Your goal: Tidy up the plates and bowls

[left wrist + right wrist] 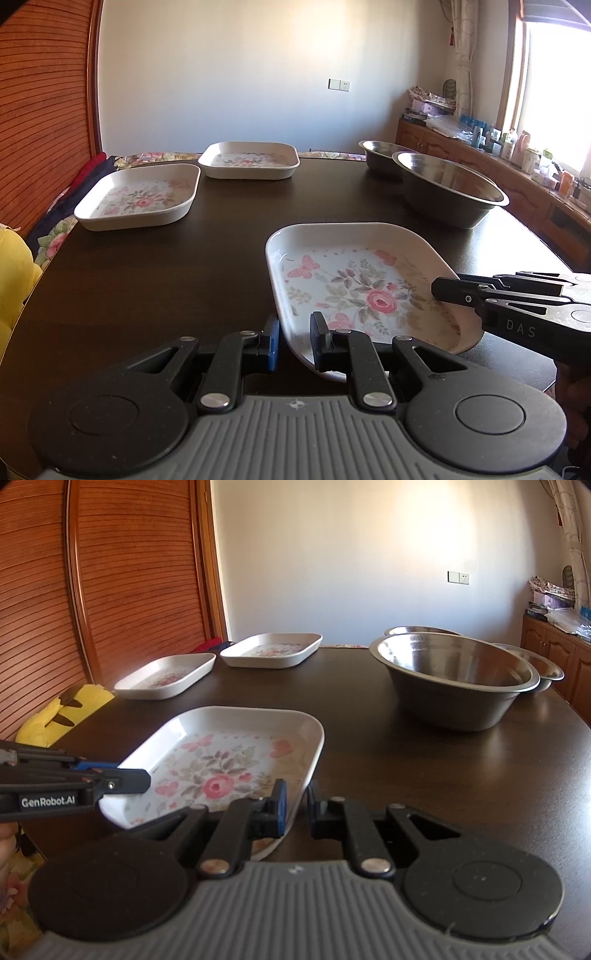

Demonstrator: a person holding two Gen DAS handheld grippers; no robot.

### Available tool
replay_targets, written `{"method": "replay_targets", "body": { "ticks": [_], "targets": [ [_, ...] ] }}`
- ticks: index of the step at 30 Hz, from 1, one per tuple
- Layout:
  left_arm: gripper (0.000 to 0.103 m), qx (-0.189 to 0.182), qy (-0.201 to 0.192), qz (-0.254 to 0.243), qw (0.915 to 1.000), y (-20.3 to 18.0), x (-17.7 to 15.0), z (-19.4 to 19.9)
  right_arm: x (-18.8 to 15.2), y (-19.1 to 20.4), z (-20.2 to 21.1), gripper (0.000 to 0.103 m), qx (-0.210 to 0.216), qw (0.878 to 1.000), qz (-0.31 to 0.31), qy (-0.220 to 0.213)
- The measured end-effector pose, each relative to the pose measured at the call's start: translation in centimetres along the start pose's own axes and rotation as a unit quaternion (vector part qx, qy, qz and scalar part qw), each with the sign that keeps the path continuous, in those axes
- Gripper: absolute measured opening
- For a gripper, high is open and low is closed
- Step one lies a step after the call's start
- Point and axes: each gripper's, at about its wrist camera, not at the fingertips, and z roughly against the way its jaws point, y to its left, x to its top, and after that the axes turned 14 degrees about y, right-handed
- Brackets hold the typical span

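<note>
A square white plate with a pink rose print (354, 291) (225, 764) is nearest on the dark table (166, 295), and it looks raised a little off the surface. My left gripper (295, 341) is shut on its near left rim, one finger inside and one outside. My right gripper (297, 808) is shut on the near right rim in the same way. Each gripper also shows in the other's view: the right gripper (439, 291) and the left gripper (142, 779). Two matching floral plates (136, 197) (249, 160) lie at the far left. A large steel bowl (450, 188) (454, 679) stands at the far right.
A smaller steel bowl (380, 155) sits behind the large one, and another bowl's rim (546, 672) shows to its right. A yellow plush toy (70, 709) lies off the table's left edge by the slatted wooden door. A cluttered sideboard (480, 147) runs along the right wall.
</note>
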Motion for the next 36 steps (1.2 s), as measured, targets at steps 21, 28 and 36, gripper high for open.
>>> {"method": "replay_targets", "body": {
  "ticks": [21,28,36],
  "targets": [
    [0.023,0.019,-0.019,0.012,0.9996,0.5,1.0,1.5,1.6,-0.4,1.9,0.014,-0.002,0.999,-0.001,-0.034],
    [0.032,0.033,-0.033,0.004,0.9989,0.9,2.2,2.6,2.8,0.4,2.6,0.015,0.008,0.999,0.018,-0.044],
    [0.040,0.048,-0.043,0.005,0.9979,2.4,3.7,2.7,5.5,2.0,2.2,0.030,0.020,0.997,0.053,-0.048]
  ]
}}
